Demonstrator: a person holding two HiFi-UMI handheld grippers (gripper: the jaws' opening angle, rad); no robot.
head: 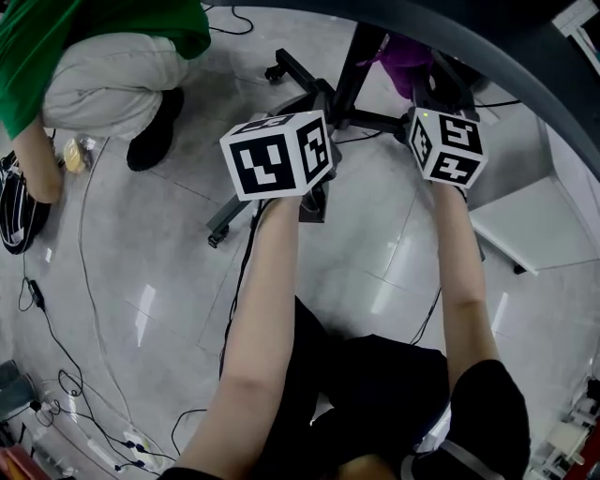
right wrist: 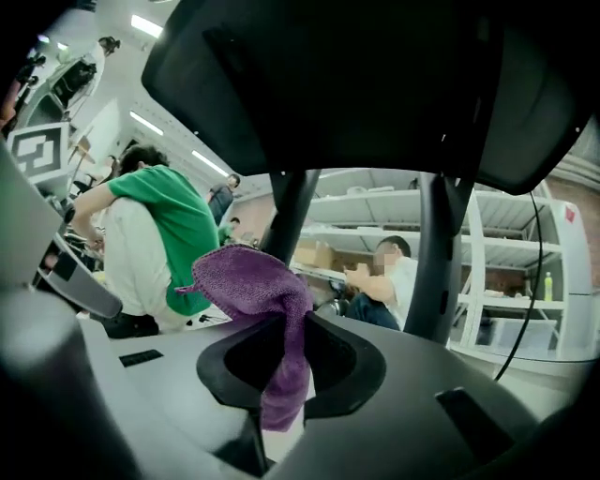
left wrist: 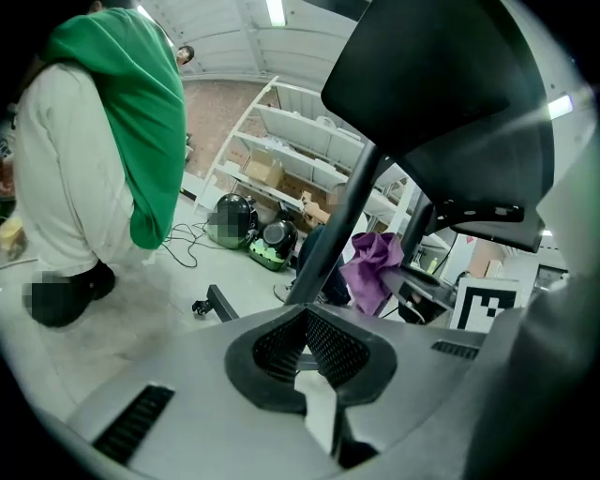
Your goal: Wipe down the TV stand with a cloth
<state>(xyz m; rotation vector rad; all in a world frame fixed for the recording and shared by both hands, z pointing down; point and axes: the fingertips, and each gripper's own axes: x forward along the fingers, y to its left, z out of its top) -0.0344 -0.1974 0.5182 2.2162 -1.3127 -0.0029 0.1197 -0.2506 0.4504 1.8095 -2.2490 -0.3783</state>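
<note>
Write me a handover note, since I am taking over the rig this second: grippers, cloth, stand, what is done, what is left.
Left gripper: shut, nothing in it.
Right gripper: shut on the purple cloth, which hangs out of the jaws.
TV stand: black post on wheeled legs, straight ahead. The cloth is close to the post; contact unclear.
Done: cloth in hand.
Left: wiping the post and legs; nothing shows any part wiped.
Mind the person in green crouching at the left, and the floor cables.

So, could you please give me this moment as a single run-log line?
right gripper: shut on purple cloth | left gripper: shut, empty | TV stand: just ahead of both
</note>
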